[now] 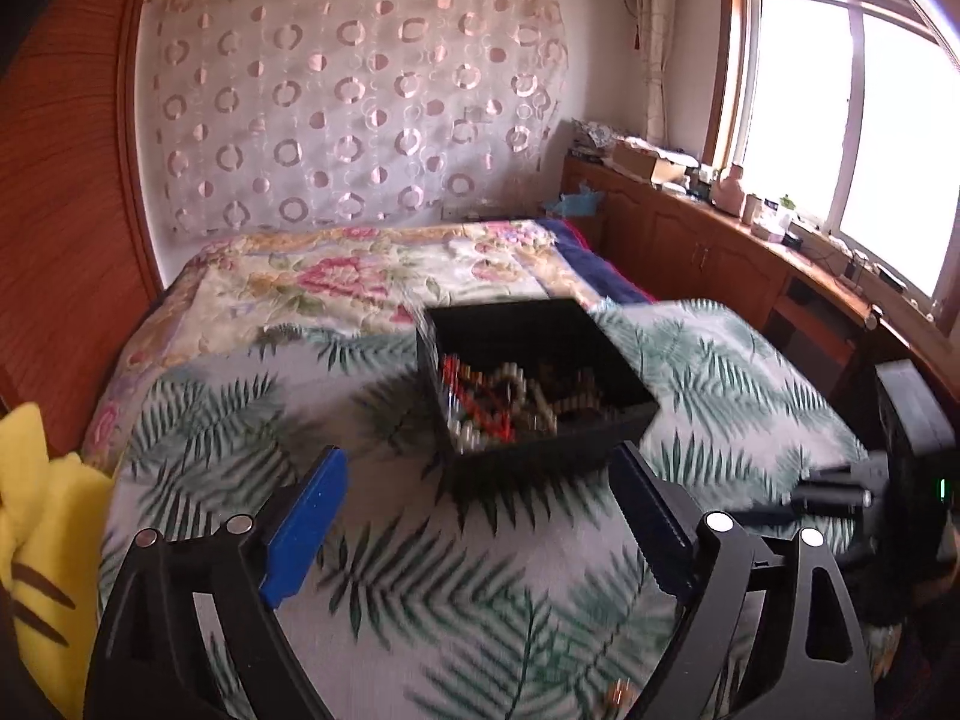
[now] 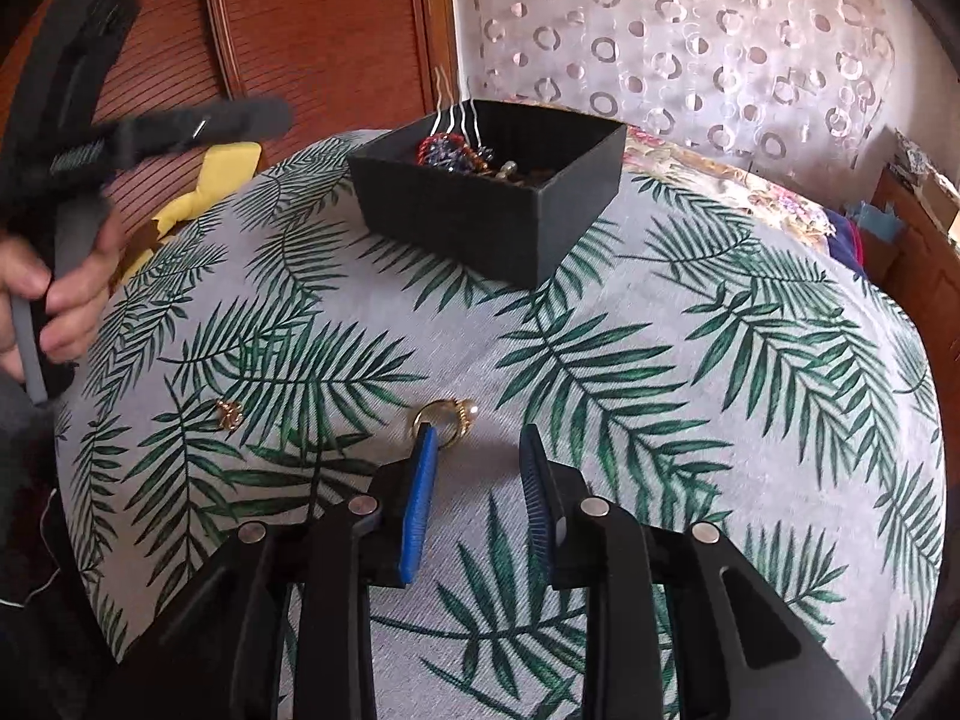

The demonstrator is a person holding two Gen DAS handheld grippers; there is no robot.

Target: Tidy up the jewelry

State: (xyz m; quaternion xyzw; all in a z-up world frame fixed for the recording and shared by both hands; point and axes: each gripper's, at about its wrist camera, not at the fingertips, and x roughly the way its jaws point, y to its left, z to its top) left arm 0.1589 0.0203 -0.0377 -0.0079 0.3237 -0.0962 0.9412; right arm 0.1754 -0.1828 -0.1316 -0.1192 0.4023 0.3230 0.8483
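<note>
— What's the room like?
— A bed [image 1: 372,276] with floral bedding against a wall hung with a circle-patterned curtain [image 1: 360,102].
— And light?
— Bright daylight from a window [image 1: 852,138] above wooden cabinets [image 1: 690,234].

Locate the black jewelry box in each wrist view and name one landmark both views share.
Left wrist: the black jewelry box sits just right of center on the leaf-print cloth, beyond the open left gripper.
Right wrist: the box sits upper center, far beyond the right gripper.
Shared landmark: the circle-patterned curtain on the wall behind the box.
</note>
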